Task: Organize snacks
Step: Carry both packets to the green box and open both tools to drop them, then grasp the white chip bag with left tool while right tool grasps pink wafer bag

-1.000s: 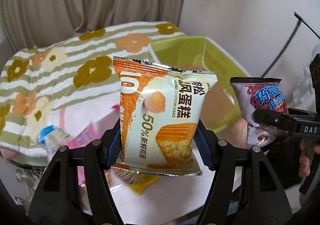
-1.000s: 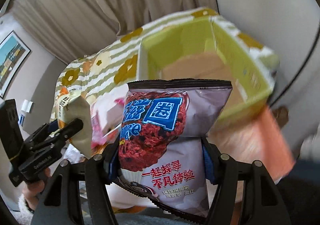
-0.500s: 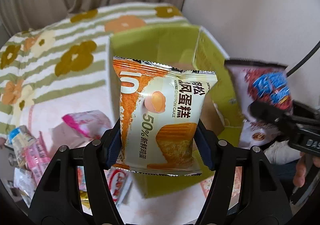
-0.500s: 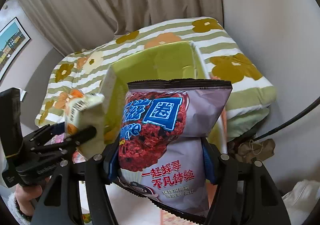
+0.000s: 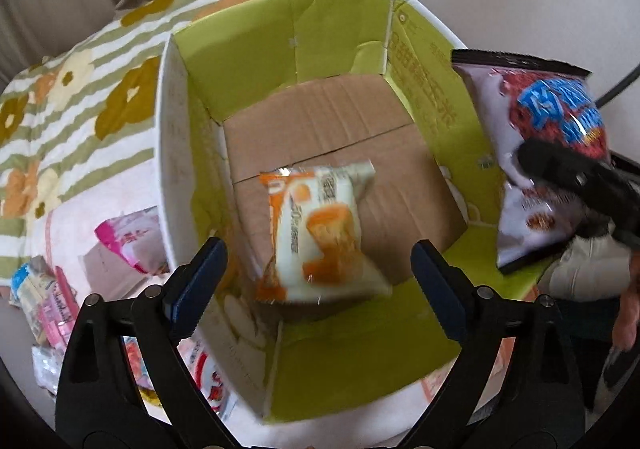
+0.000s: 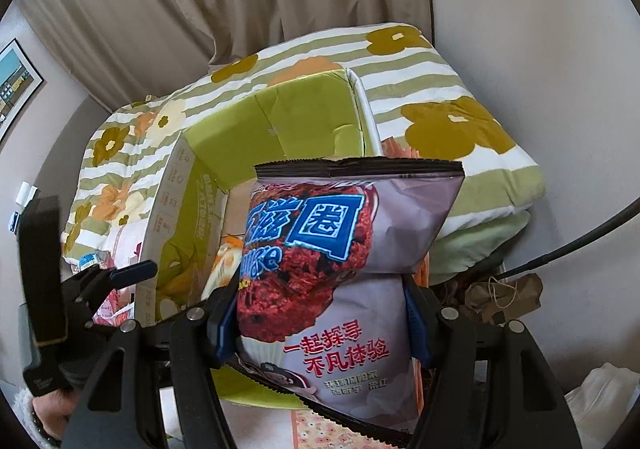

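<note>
Left fingers (image 5: 316, 273) opening, cake packet (image 5: 320, 233) loose inside green box (image 5: 424, 61); right fingers (image 6: 318, 323) grip purple bag (image 6: 340, 261).

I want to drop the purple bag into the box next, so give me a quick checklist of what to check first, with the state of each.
1. Orange cake packet clear of the left gripper: ok, jaws opening, nothing between them.
2. Packet inside the green box: ok, though blurred, so settled or not: cannot tell.
3. Purple snack bag held in the right gripper: ok.
4. Room on the box floor: ok, bare cardboard shows.
5. Bag over the opening: not ok, at the box's edge.
</note>
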`<state>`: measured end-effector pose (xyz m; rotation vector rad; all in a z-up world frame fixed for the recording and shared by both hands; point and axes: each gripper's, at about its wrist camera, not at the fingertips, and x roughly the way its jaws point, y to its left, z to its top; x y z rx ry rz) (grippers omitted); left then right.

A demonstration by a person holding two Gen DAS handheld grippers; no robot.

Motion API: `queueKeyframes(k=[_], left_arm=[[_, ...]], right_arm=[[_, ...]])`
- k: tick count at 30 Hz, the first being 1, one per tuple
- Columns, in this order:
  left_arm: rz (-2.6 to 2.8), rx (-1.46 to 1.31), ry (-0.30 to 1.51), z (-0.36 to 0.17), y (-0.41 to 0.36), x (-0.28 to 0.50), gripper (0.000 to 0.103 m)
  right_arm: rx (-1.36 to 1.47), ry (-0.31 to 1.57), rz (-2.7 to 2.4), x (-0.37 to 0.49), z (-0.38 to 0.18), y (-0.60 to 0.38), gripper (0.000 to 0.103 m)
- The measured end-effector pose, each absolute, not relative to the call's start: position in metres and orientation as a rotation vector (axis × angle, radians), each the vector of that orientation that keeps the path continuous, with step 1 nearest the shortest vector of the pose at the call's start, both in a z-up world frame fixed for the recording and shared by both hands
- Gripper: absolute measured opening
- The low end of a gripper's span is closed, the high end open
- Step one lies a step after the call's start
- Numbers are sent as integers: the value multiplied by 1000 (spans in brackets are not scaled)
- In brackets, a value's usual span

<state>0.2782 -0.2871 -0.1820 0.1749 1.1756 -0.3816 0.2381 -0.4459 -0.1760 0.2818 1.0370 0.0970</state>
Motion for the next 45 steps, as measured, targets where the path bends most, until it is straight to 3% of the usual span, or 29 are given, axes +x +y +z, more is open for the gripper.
queueKeyframes(k=[14, 17, 18, 19, 21, 36, 45], left_arm=[[-345, 55, 1139, -170, -234, 261, 92], [-325, 51, 1134, -170, -232, 259, 92], [-320, 51, 1137, -171, -231, 259, 92], [-311, 52, 1139, -171, -230, 257, 92], [-301, 52, 1133, -169, -228, 254, 92], [-249, 30, 1006, -131, -214, 199, 92], [-64, 3, 961, -112, -161, 150, 92]], right_arm=[[180, 1119, 134, 258, -198, -418, 62], [179, 1122, 140, 257, -204, -414, 66], [183, 1114, 137, 256, -205, -413, 72], [189, 1101, 134, 254, -205, -413, 85], [200, 1069, 134, 248, -203, -414, 99], [188, 940, 245, 198, -159, -409, 99], [166, 840, 445, 184, -136, -373, 99]])
